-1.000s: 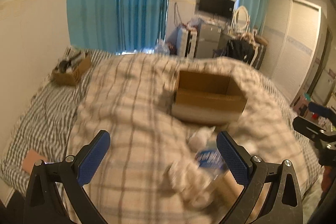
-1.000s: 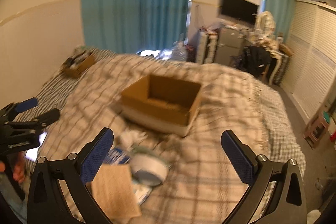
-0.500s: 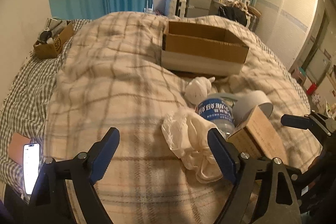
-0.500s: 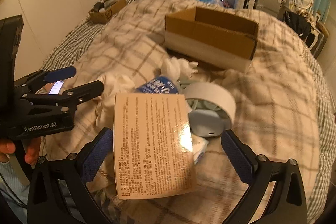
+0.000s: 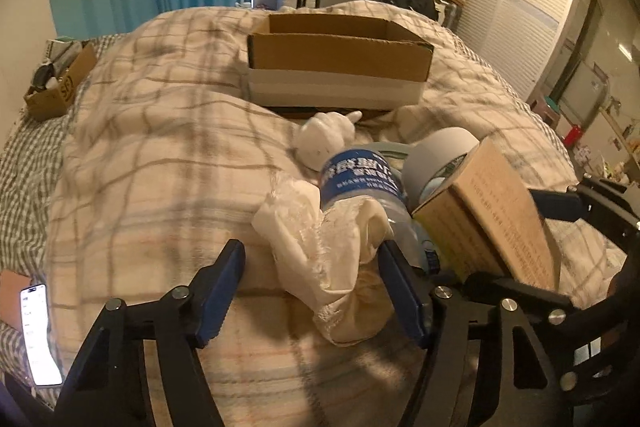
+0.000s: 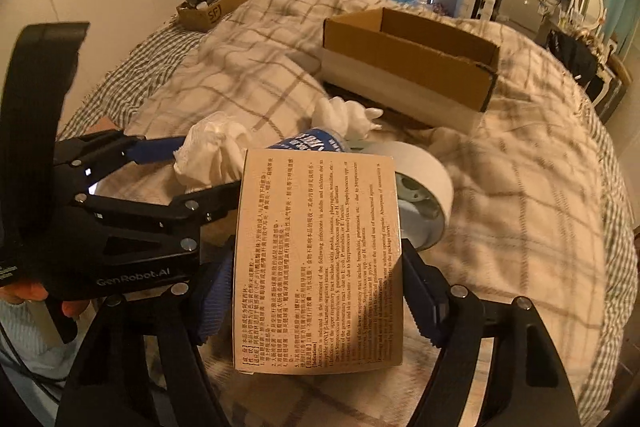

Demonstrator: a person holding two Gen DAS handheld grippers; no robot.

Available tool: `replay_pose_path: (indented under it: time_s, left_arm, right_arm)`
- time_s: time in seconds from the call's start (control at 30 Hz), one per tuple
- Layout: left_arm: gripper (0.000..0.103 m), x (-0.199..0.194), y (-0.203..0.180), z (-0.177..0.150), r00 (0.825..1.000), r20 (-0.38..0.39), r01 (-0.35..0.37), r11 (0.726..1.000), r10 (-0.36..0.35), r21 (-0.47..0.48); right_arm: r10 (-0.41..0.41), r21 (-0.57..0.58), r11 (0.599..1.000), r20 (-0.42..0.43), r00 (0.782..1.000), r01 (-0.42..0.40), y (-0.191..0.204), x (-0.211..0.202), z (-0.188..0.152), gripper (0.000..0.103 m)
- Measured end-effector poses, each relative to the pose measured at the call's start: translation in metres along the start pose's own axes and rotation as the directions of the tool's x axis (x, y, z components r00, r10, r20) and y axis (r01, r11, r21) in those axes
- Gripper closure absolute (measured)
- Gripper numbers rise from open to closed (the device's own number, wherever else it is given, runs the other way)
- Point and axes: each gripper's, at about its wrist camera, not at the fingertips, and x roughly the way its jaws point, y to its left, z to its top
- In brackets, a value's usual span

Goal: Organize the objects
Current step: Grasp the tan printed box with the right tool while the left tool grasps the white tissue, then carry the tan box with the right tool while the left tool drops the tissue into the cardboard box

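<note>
Your right tongs (image 6: 316, 291) narrowly flank the light, crushable carton (image 6: 320, 259), so squeeze its side walls gently, while your left tongs (image 5: 312, 291) gape around the soft cloth (image 5: 332, 259).

Both grippers are built of matte black angular frames with triangular cut-outs, joined by round silver screws. The left gripper (image 5: 310, 291) has blue ribbed finger pads (image 5: 222, 291); the right gripper (image 6: 316, 301) has the same blue pads (image 6: 214, 301). White "GenRobot.AI" lettering marks the left gripper's body. Bare fingers (image 6: 70, 307) show beneath it, beside a pale blue sleeve (image 6: 24, 343).
</note>
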Motion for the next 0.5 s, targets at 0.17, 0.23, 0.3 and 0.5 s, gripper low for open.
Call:
replay_pose_path:
  time_s: [0.17, 0.23, 0.3, 0.5]
  left_arm:
    - [0.07, 0.005, -0.007, 0.0, 0.999, -0.01, 0.044, 0.999, -0.044, 0.014]
    - [0.078, 0.003, -0.011, 0.0, 0.999, 0.004, 0.035, 0.999, -0.035, 0.025]
    - [0.082, -0.001, -0.012, 0.001, 0.999, 0.017, 0.038, 0.999, -0.038, 0.025]
    - [0.086, -0.024, -0.01, 0.018, 0.996, 0.081, 0.035, 0.999, -0.036, 0.016]
  right_arm:
    - [-0.035, -0.007, 0.999, 0.032, 0.999, 0.035, -0.005, -0.012, 0.002, 0.029]
    - [-0.049, -0.004, 0.999, 0.048, 0.998, 0.049, -0.008, -0.019, 0.003, 0.029]
    - [-0.053, 0.004, 0.999, 0.065, 0.997, 0.053, -0.013, -0.025, 0.004, 0.029]
    - [-0.081, 0.017, 0.997, 0.127, 0.989, 0.079, -0.028, -0.046, 0.018, 0.029]
